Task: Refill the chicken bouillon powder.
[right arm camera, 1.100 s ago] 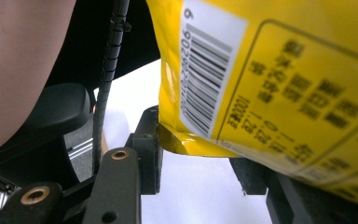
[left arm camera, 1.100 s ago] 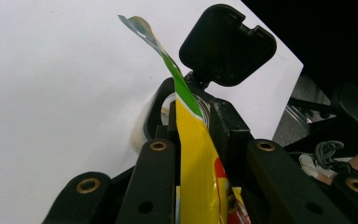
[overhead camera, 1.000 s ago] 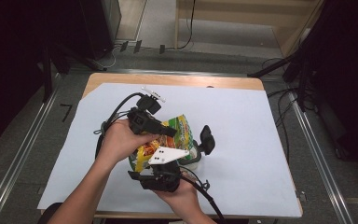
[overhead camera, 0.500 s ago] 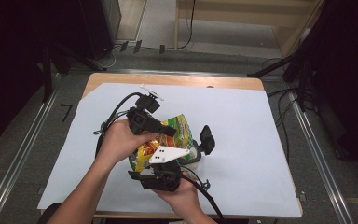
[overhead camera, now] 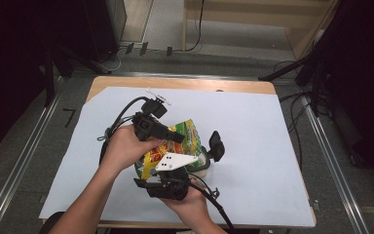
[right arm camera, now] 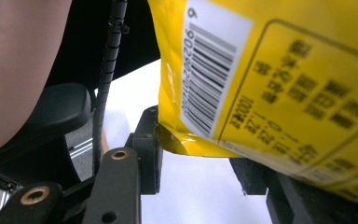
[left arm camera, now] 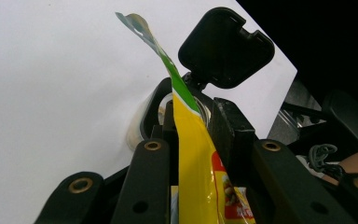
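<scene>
Nothing much has moved since a moment ago. Both hands, the bag and the jar sit just where they were.

A person stands at the table (overhead camera: 272, 146) with a gripper in each hand. Between the hands is a yellow and green snack bag (overhead camera: 190, 131). It is up off the white surface, near the middle and a bit closer to the near edge. Just beside it, on the side toward the right edge, stands a small clear jar (left arm camera: 144, 116). Its black flip lid (left arm camera: 226, 46) is tipped open.

The left gripper (left arm camera: 193, 126) comes over the bag from the left edge's side. The bag's thin end runs up between its jaws and pokes out past them, right over the jar's mouth. It looks clamped on the bag there. The right gripper (right arm camera: 198, 158) comes from the near edge, under the bag. The bag's lower corner, the part with the barcode, lies between its jaws. One pad touches that corner, but the bag hides the other one, so I cannot tell if it is squeezing.

I think the step in hand is getting the bag lined up over the open jar, so the snacks can go in. I cannot see if the bag's end is open yet.

Next, the bag's end needs to stay right above the jar's mouth. If it is shut, it has to be pulled open first. Then the low corner should lift slowly, so the snacks slide in and do not spill on the surface.
</scene>
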Motion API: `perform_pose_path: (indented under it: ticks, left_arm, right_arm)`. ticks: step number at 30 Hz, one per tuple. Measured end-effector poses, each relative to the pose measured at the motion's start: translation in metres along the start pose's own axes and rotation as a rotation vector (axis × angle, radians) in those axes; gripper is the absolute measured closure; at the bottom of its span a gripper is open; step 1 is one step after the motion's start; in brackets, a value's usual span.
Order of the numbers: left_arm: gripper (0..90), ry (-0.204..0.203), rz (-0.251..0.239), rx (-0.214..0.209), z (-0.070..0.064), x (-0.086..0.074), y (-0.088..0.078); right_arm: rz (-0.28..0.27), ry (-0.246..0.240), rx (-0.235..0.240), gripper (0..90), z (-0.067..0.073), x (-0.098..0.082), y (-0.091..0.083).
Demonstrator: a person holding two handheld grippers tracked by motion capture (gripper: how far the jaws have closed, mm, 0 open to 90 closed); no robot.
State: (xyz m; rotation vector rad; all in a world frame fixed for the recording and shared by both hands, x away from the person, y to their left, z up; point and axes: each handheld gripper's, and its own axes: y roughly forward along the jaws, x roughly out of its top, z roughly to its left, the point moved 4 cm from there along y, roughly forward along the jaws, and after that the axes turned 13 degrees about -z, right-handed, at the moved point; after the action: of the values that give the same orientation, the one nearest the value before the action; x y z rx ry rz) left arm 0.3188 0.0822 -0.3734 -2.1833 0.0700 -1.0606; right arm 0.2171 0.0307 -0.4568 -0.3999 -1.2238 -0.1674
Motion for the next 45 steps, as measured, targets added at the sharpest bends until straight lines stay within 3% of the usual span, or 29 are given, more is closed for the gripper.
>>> perform_pose_path:
  ticks: [8, 16, 45]
  left_arm:
    - [76.7, 0.003, -0.013, 0.005, 0.0002, 0.0006, -0.0016]
    - [76.9, 0.017, -0.017, 0.011, -0.0014, 0.0013, -0.002]
    - [76.4, 0.043, -0.018, 0.031, -0.0085, 0.0022, -0.0041]
  right_arm:
    - [0.004, -0.044, -0.019, 58.9, 0.0013, 0.0004, 0.0009]
    - [0.002, -0.058, -0.024, 59.4, 0.0012, 0.0001, 0.0009]
    - [-0.002, -0.033, -0.03, 62.1, -0.0006, -0.001, 0.0043]
